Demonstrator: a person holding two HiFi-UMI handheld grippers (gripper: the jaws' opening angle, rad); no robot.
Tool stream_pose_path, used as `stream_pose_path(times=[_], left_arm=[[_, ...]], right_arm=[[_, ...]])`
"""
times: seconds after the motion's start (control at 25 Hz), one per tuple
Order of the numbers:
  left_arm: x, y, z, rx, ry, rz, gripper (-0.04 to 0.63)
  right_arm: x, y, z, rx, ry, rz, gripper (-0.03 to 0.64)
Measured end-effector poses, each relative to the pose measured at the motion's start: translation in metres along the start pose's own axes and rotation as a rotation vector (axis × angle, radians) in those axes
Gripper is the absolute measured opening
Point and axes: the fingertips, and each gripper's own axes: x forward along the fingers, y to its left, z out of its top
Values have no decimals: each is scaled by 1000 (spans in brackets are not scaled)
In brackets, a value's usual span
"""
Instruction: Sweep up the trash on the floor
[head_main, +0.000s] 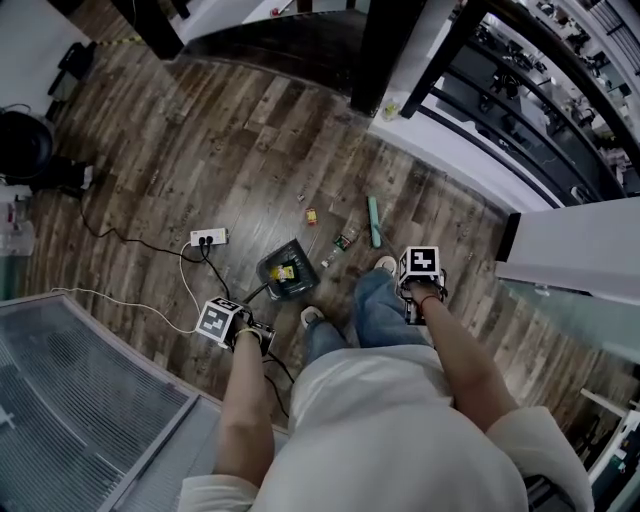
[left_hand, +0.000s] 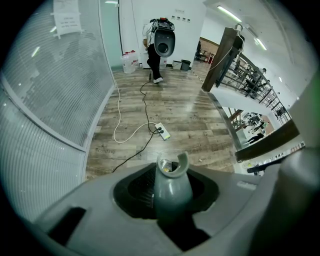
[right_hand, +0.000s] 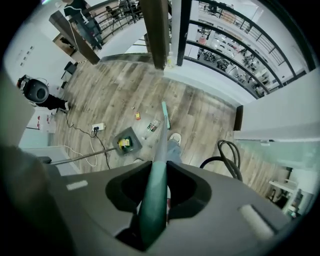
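Observation:
In the head view my left gripper (head_main: 245, 330) is shut on the thin handle of a dark dustpan (head_main: 288, 270), which rests on the wood floor with a yellow scrap inside. In the left gripper view the handle's grey end (left_hand: 170, 182) fills the jaws. My right gripper (head_main: 417, 290) is shut on a teal broom handle (right_hand: 154, 195); its broom head (head_main: 374, 221) lies on the floor beyond my feet. Loose trash sits between the two: a red-yellow piece (head_main: 311, 216), a wrapper (head_main: 343, 241) and small bits (head_main: 326, 263).
A white power strip (head_main: 208, 237) with trailing cables lies left of the dustpan. A glass partition (head_main: 80, 400) runs along the near left. Dark posts (head_main: 385, 50) and a railing (head_main: 520, 110) border the far right. A black round device (head_main: 22, 145) stands far left.

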Motion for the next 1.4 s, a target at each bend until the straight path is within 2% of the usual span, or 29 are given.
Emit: stream_pose_path(times=[0.28, 0.48, 0.88, 1.4], left_arm=[[0, 0, 1, -7, 5, 2, 100], [0, 0, 4, -5, -1, -6, 103], [1, 3, 7, -12, 2, -13, 104], [3, 11, 10, -20, -1, -32, 110]], right_arm=[[17, 21, -17, -12, 86, 13, 95], [19, 39, -18, -16, 78, 27, 95], [26, 80, -18, -116, 80, 26, 95], [30, 107, -47, -297, 116, 8, 95]])
